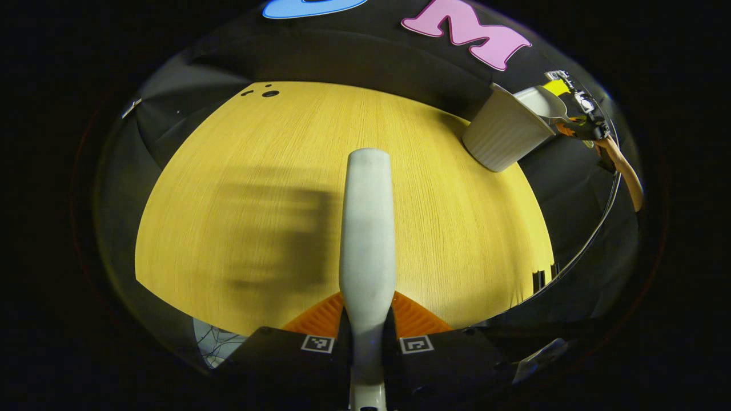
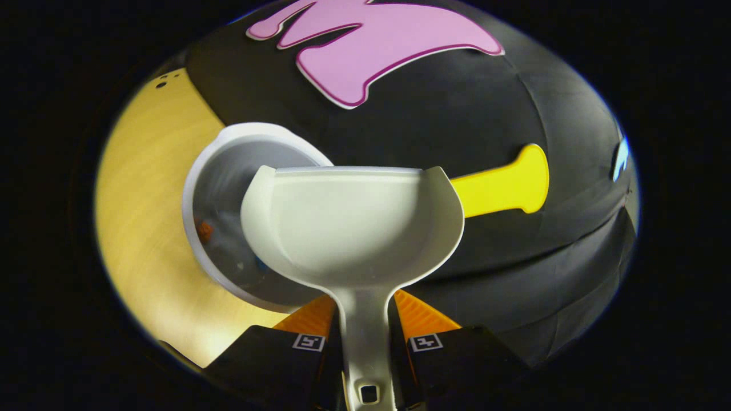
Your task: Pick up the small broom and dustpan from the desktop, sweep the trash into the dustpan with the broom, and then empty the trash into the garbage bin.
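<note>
Dustpan [image 2: 348, 228] sits clamped by its handle in the right gripper [image 2: 365, 337], held tipped at the mouth of the white garbage bin [image 2: 211, 171], which stands at the desk's [image 2: 143, 228] far corner. Small bits lie inside the bin, and the pan's scoop looks bare, so the emptying seems done or nearly so. The left gripper [image 1: 366, 328] is closed on the broom [image 1: 367, 228], whose handle points out over the desk [image 1: 257, 171]; no trash shows on the wood, so sweeping appears finished. Little looks left to do.
</note>
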`<state>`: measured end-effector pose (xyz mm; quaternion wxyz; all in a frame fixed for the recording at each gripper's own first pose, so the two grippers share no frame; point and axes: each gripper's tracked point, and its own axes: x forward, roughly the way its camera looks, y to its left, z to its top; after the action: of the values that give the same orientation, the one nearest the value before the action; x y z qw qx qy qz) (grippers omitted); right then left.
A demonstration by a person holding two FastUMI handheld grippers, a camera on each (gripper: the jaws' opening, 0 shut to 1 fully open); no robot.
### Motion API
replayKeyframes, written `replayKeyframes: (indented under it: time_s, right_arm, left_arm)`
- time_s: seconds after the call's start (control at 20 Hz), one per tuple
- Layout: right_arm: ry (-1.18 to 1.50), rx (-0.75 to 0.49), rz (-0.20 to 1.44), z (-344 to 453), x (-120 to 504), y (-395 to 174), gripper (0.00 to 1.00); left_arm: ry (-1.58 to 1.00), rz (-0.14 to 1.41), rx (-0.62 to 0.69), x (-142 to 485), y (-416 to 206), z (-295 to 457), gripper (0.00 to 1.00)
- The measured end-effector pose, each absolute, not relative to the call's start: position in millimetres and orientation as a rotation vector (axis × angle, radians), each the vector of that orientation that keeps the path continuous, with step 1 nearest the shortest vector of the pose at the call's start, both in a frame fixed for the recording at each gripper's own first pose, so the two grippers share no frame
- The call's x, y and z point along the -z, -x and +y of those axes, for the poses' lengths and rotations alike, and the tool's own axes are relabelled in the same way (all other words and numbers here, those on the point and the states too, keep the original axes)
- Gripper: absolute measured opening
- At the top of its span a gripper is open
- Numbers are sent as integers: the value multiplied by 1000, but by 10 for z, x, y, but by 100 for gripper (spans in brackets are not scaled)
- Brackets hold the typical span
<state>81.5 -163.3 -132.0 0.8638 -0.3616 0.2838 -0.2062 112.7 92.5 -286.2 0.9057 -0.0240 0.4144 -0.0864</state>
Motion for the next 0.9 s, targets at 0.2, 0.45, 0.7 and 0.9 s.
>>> replayKeyframes:
  time_s: [0.2,0.45,0.7,0.9]
  right_arm:
    - [581,397,525,-1629,1072,-780,41]
    - [339,316,439,-1638,901,-725,41]
    - [109,186,350,-1755,980,-666,39]
    - [43,115,355,-1784,1075,-707,39]
  left_arm:
    - [25,807,159,2796,-1198,944,27]
    - [-94,765,164,2747,-1245,990,27]
    - [-48,715,177,2719,-1299,916,26]
    - [-47,708,176,2771,-1248,974,27]
